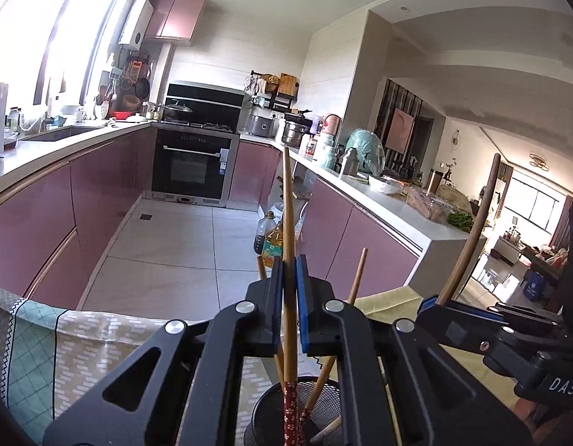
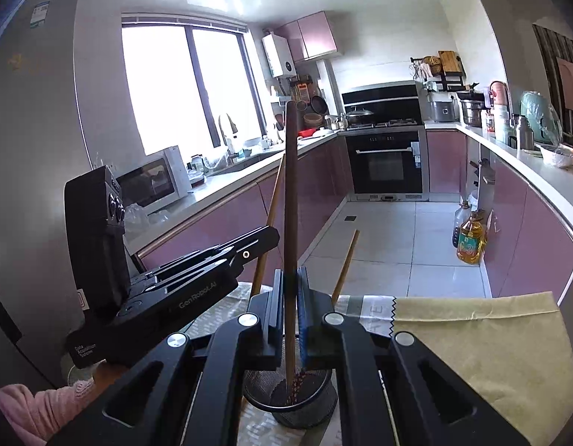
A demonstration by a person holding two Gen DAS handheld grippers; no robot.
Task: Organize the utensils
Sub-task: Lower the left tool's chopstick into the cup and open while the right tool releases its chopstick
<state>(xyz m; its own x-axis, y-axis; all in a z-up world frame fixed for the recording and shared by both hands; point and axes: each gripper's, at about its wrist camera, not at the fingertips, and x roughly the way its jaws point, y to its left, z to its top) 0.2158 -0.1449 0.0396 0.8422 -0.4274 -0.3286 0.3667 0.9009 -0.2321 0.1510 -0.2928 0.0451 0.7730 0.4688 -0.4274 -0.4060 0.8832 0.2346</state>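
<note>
Two grippers over mesh holder (image 2: 290, 405). Left gripper (image 1: 289, 278) clenched on light chopstick (image 1: 288, 215), patterned end down inside holder. Right gripper (image 2: 290, 290) clamped on dark chopstick (image 2: 290, 186), tip inside holder. Further sticks leaning in holder.

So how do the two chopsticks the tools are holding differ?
Colour: the pale chopstick is light wood, while the dark chopstick is deep brown.
Holder: the pale chopstick is clamped in the left tool, the dark chopstick in the right tool.
Shared: both stand roughly upright, with their lower ends in the mesh cup.
</note>
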